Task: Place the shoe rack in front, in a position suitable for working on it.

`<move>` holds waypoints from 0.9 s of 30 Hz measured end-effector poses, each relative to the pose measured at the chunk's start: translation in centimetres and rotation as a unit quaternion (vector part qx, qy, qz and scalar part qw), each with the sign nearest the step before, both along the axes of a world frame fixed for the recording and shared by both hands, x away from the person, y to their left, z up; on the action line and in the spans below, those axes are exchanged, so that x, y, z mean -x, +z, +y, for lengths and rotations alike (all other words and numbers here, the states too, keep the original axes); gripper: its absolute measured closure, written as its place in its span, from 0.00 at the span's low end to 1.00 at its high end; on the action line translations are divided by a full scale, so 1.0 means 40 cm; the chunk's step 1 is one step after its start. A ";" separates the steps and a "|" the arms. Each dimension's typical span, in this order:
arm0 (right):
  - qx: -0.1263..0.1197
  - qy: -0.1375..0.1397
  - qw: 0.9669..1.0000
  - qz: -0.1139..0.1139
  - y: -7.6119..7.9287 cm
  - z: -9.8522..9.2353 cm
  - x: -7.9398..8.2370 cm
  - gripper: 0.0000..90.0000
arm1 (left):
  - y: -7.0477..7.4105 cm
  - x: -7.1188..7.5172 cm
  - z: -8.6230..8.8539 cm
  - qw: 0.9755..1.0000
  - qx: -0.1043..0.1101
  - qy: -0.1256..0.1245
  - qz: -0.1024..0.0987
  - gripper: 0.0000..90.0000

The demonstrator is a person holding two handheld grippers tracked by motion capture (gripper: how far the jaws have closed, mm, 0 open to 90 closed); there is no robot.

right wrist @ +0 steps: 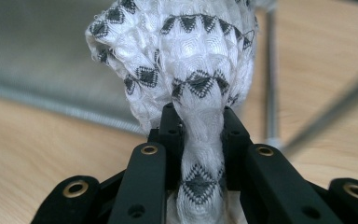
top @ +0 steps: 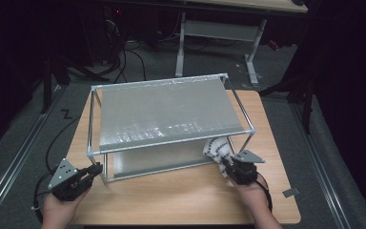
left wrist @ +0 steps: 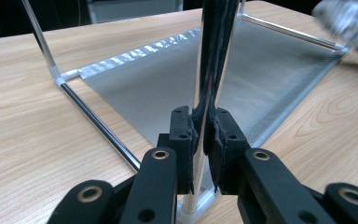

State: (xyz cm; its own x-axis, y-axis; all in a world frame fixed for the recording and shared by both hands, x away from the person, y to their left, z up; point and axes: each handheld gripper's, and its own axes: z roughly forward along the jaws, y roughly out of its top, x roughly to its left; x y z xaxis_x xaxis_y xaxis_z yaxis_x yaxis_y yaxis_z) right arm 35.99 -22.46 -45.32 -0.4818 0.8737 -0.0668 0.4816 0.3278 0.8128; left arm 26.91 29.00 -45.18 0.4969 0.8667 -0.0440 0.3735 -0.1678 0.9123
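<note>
High view: counter [top: 181,195] carries the two-tier rack [top: 167,112]. My left gripper [top: 91,171] jaws clamp its front-left post [left wrist: 209,70]; right gripper [top: 228,168] jaws pinch the patterned cloth [top: 217,150] at the lower shelf's [top: 157,160] front-right corner. Looks like wiping; next, sweep the cloth inward, keep the rack braced.

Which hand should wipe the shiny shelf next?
The right. The right gripper is already shut on the patterned cloth, beside the rack's lower shelf. The left gripper is clamped on the rack's front corner post, seemingly steadying it, so it is busy.
</note>
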 end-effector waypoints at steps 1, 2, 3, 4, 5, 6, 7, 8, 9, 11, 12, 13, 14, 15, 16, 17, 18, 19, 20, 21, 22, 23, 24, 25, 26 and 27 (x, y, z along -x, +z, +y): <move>-0.009 -0.007 1.000 -0.008 0.017 -0.013 0.005 0.84 | 0.000 0.000 -0.001 1.000 -0.001 0.001 0.000 0.90; -0.015 -0.018 1.000 -0.016 0.033 -0.025 0.010 0.84 | 0.000 0.001 -0.001 1.000 -0.001 0.001 0.000 0.90; -0.020 -0.027 0.999 -0.027 0.048 -0.038 0.014 0.84 | 0.000 0.001 0.000 1.000 -0.001 0.001 0.000 0.90; -0.029 -0.037 0.998 -0.036 0.062 -0.050 0.019 0.84 | 0.000 0.001 0.000 1.000 0.000 0.000 0.000 0.90; -0.037 -0.046 0.997 -0.044 0.075 -0.060 0.022 0.84 | 0.000 0.001 0.001 1.000 0.001 -0.001 0.000 0.90; -0.037 -0.055 0.996 -0.054 0.085 -0.068 0.025 0.84 | -0.001 0.001 0.001 1.000 0.002 -0.002 0.000 0.90; -0.037 -0.062 0.995 -0.062 0.093 -0.073 0.027 0.84 | -0.001 0.001 0.001 1.000 0.001 -0.002 0.000 0.90; -0.040 -0.070 0.994 -0.076 0.105 -0.080 0.031 0.84 | 0.000 0.001 0.001 1.000 0.000 -0.002 0.000 0.90; -0.041 -0.075 0.993 -0.087 0.114 -0.084 0.035 0.84 | 0.000 0.000 0.001 1.000 0.000 -0.002 0.000 0.90; -0.046 -0.087 0.990 -0.106 0.129 -0.090 0.041 0.84 | 0.000 0.000 0.000 1.000 0.000 -0.003 0.000 0.90; -0.044 -0.091 0.989 -0.111 0.133 -0.090 0.041 0.84 | -0.001 -0.001 0.000 1.000 0.000 -0.003 -0.001 0.90; -0.042 -0.092 0.989 -0.111 0.134 -0.090 0.041 0.84 | -0.001 -0.001 0.000 1.000 -0.001 -0.004 -0.001 0.90; -0.038 -0.093 0.989 -0.111 0.132 -0.089 0.041 0.84 | -0.001 -0.002 0.000 1.000 -0.001 -0.004 -0.002 0.90; -0.034 -0.093 0.989 -0.108 0.129 -0.087 0.039 0.84 | -0.001 -0.002 0.000 1.000 -0.001 -0.003 -0.002 0.90; -0.034 -0.094 0.990 -0.103 0.125 -0.087 0.038 0.84 | -0.001 -0.003 0.000 1.000 -0.002 -0.003 -0.002 0.90; -0.031 -0.095 0.990 -0.100 0.121 -0.088 0.036 0.84 | 0.000 -0.002 -0.001 1.000 -0.003 -0.003 -0.002 0.90; -0.030 -0.096 0.990 -0.096 0.117 -0.088 0.035 0.84 | 0.000 -0.002 -0.001 1.000 -0.004 -0.003 -0.002 0.90; -0.029 -0.098 0.991 -0.091 0.113 -0.089 0.034 0.84 | 0.000 -0.002 -0.001 1.000 -0.005 -0.003 -0.002 0.90; -0.025 -0.095 0.991 -0.089 0.108 -0.090 0.032 0.84 | 0.000 -0.001 -0.001 1.000 -0.006 -0.003 -0.003 0.90; -0.023 -0.097 0.992 -0.083 0.102 -0.090 0.030 0.84 | -0.001 -0.001 -0.001 1.000 -0.007 -0.004 -0.004 0.90; -0.021 -0.097 0.992 -0.080 0.097 -0.091 0.028 0.84 | -0.003 0.001 0.001 1.000 -0.006 -0.006 -0.007 0.90; -0.020 -0.096 0.993 -0.071 0.088 -0.093 0.025 0.84 | -0.004 0.000 0.002 1.000 -0.004 -0.008 -0.008 0.90; -0.018 -0.096 0.993 -0.064 0.078 -0.094 0.022 0.84 | -0.004 0.000 0.003 1.000 -0.004 -0.009 -0.008 0.90; -0.015 -0.095 0.994 -0.054 0.067 -0.095 0.018 0.84 | -0.004 -0.001 0.003 1.000 -0.004 -0.010 -0.008 0.90; -0.011 -0.095 0.995 -0.042 0.055 -0.095 0.014 0.84 | -0.003 -0.001 0.002 1.000 -0.006 -0.010 -0.008 0.90; -0.008 -0.094 0.995 -0.030 0.041 -0.096 0.010 0.84 | -0.002 0.000 0.002 1.000 -0.008 -0.010 -0.007 0.90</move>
